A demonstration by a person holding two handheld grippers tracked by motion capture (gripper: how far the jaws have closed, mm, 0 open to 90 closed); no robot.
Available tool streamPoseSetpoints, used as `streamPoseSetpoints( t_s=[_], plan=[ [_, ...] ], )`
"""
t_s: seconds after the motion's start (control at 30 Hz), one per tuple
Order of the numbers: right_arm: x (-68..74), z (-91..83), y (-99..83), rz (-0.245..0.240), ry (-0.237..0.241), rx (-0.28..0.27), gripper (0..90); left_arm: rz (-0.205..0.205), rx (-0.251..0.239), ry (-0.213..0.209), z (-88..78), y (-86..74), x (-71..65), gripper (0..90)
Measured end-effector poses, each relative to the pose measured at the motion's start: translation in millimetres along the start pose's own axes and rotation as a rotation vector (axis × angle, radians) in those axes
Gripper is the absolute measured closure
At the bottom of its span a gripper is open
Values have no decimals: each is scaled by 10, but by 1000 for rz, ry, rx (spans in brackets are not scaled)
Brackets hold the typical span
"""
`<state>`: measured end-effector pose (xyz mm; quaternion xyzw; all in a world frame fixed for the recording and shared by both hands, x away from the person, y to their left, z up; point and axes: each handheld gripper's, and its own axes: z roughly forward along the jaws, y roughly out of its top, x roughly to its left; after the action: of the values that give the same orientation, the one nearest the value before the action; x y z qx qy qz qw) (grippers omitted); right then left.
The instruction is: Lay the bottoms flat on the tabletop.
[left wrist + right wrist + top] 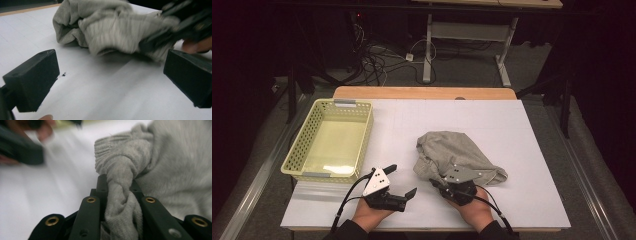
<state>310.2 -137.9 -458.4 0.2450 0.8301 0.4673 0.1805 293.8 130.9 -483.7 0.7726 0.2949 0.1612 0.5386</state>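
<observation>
- While the right gripper (451, 186) sits at the table's 5 o'clock, its jaws are clamped on a twisted fold of the grey sweater (455, 156); the right gripper view shows the ribbed cuff (110, 147) just past the pads.
- Sweater lies crumpled right of centre on the white table (532, 150), long axis roughly 10-to-4 o'clock.
- Left gripper (401, 181) at 7 o'clock, jaws apart, nothing between them.
- Sweater bulk lies toward 2 o'clock from the left gripper; yellow basket (297, 150) is at its 10 o'clock.
- Likely next: the left one takes a second hold.
</observation>
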Motion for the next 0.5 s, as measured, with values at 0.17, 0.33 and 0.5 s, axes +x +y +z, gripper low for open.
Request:
streamPoseSetpoints(
  t_s=[0.17, 0.33, 0.5],
  plan=[
    [-23, -288, 176, 1, -26, -140, 783, -2, -1, -3, -2, 0, 3, 0],
    [-89, -553, 279, -18, -106, -261, 781, 1, -2, -5, -4, -1, 3, 0],
    [-314, -728, 228, 23, -201, -307, 779, -1, -4, -7, -2, -1, 3, 0]
  ],
)
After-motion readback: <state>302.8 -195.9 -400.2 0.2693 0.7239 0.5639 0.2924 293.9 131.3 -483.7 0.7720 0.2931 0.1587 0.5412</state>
